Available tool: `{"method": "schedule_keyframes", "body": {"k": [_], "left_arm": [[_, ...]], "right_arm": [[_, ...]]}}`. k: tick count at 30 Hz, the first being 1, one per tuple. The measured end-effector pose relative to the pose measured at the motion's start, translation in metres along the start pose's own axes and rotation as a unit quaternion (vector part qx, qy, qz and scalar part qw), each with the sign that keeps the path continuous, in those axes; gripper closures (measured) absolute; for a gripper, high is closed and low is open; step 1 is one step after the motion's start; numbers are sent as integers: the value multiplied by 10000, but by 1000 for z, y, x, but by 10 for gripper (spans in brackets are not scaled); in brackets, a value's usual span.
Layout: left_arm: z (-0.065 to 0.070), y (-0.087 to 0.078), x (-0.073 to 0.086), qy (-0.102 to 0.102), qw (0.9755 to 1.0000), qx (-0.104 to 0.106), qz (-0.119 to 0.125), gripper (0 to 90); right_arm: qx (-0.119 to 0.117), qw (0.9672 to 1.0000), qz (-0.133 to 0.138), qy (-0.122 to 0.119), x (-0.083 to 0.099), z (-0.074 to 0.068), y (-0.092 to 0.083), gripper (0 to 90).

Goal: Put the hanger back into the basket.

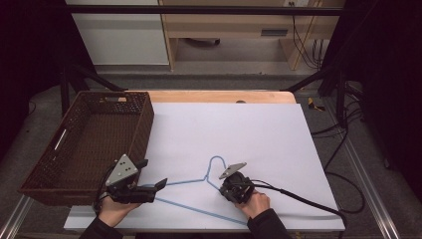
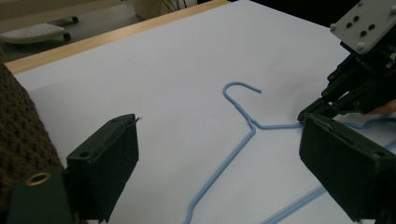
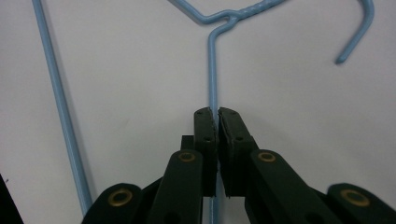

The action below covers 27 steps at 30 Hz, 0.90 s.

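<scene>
One white sheet covers most of the surface, whose wooden far edge shows beyond it. At the left, a dark brown woven basket rests with its right wall over the sheet's left margin. A light-blue wire hanger lies flat on the sheet, near the front edge and between the two hands: its hook points toward the far side, its long bottom bar runs diagonally toward the near right. The left tongs, held in the person's left hand just beside the basket's near right corner, stand wide apart, with nothing between them; in the left gripper view the hanger's left shoulder wire runs through the open gap between the jaws, below them, on the sheet. The right tongs, held in the right hand, are closed narrow on the hanger's right shoulder wire, a short way below the twisted neck, as the right gripper view shows. A black cable trails from the right tongs toward the near right.
</scene>
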<state>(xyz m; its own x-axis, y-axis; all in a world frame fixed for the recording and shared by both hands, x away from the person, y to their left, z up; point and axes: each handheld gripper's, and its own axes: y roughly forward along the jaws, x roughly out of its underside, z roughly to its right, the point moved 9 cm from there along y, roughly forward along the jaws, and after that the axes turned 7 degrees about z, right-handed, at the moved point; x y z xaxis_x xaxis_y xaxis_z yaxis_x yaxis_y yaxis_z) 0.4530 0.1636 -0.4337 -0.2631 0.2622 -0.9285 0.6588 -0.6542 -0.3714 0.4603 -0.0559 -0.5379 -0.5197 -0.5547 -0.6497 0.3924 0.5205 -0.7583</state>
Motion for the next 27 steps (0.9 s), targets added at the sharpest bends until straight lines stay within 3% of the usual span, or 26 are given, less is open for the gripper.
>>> {"method": "schedule_keyframes", "body": {"k": [14, 19, 22, 27], "left_arm": [[15, 30, 17, 197, 9979, 261, -561, 159], [22, 50, 27, 393, 9933, 396, -1009, 180], [22, 56, 27, 416, 9922, 432, -1097, 226], [21, 78, 33, 526, 9856, 538, -1513, 293]], "right_arm": [[87, 9999, 81, -120, -2, 1, -3, 871], [93, 9996, 176, -202, -4, 2, -6, 871], [95, 9995, 211, -218, -5, 2, -8, 871], [64, 9995, 222, -203, -5, 1, -9, 872]]}}
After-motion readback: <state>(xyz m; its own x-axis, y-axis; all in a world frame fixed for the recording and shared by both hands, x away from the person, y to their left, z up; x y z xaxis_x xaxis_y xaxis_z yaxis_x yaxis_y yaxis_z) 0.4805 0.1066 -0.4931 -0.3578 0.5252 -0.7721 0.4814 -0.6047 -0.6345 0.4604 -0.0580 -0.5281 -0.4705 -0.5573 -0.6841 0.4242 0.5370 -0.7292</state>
